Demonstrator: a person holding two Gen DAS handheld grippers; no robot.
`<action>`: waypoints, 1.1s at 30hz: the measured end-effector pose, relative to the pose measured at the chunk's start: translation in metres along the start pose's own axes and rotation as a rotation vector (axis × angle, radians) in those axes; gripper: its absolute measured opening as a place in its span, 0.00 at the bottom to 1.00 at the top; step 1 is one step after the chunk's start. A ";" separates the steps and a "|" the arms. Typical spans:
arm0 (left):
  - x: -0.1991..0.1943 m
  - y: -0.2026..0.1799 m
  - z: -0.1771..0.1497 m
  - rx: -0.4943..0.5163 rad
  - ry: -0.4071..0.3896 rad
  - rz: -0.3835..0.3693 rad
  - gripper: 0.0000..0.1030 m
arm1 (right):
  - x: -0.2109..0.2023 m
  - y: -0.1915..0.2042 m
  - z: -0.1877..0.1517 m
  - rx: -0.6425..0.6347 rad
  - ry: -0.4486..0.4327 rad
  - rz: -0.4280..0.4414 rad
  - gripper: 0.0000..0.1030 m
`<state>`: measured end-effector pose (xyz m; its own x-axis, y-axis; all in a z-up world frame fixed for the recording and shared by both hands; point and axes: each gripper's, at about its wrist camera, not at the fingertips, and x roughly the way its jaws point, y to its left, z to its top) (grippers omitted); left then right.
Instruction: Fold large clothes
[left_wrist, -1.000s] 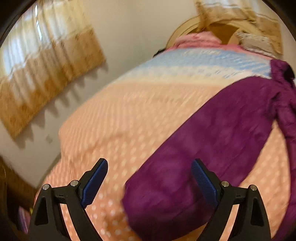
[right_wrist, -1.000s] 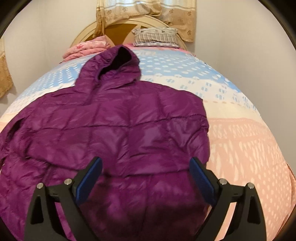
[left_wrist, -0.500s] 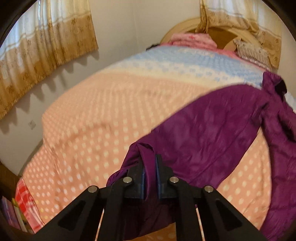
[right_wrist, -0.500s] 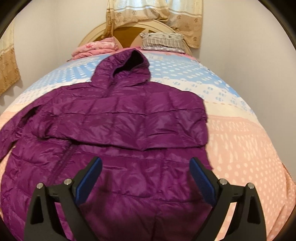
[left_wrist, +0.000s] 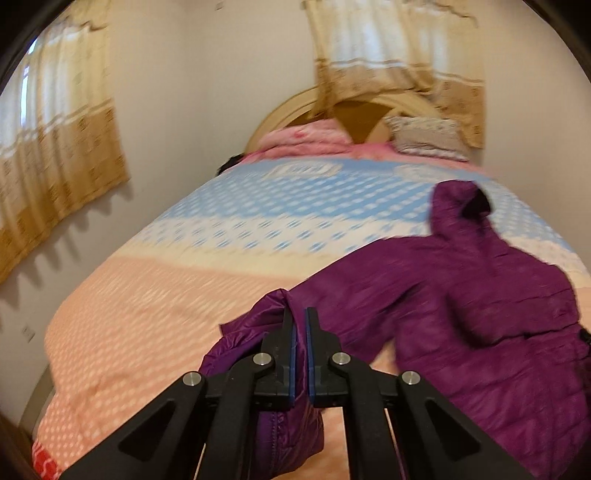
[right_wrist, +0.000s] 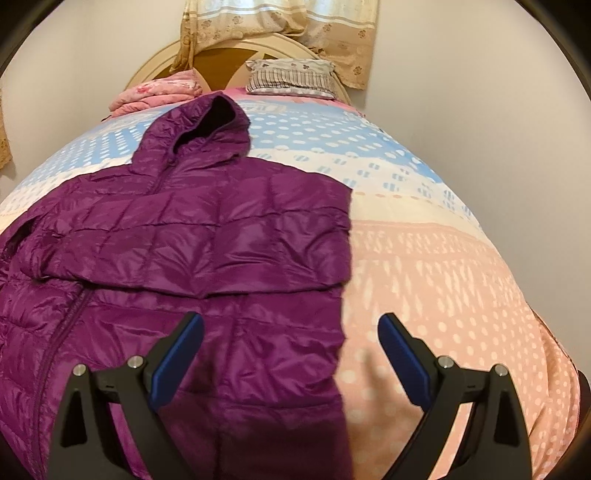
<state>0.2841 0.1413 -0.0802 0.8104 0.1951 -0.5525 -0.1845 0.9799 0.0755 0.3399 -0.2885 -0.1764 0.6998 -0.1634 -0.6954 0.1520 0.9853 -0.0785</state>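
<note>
Left gripper (left_wrist: 299, 325) pinches sleeve end of puffy purple hooded jacket (right_wrist: 207, 236); jacket body lies to its right; right gripper (right_wrist: 290, 350) wide open, empty

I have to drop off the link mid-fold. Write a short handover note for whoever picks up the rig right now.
Left tool: shut on the sleeve of the purple hooded jacket; its jaws have just been closing, with the fabric between them, and the sleeve hangs lifted off the bed.
Right tool: open, holding nothing, above the jacket's hem edge.
Jacket: front up, hood toward the headboard.
Done: the other sleeve already lies folded across the chest.
Left: probably lay the held sleeve across, then fold the body.
</note>
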 end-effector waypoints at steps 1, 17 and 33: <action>0.000 -0.013 0.006 0.014 -0.009 -0.015 0.03 | 0.000 -0.004 0.000 0.009 0.000 0.000 0.94; 0.011 -0.215 0.043 0.174 -0.068 -0.272 0.03 | 0.007 -0.036 -0.021 0.076 0.008 0.021 0.94; 0.024 -0.237 0.035 0.168 -0.051 -0.396 0.50 | -0.007 -0.040 -0.016 0.093 -0.007 0.053 0.94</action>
<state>0.3665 -0.0848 -0.0821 0.8274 -0.2000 -0.5247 0.2362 0.9717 0.0021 0.3173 -0.3255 -0.1798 0.7132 -0.1114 -0.6921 0.1786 0.9836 0.0257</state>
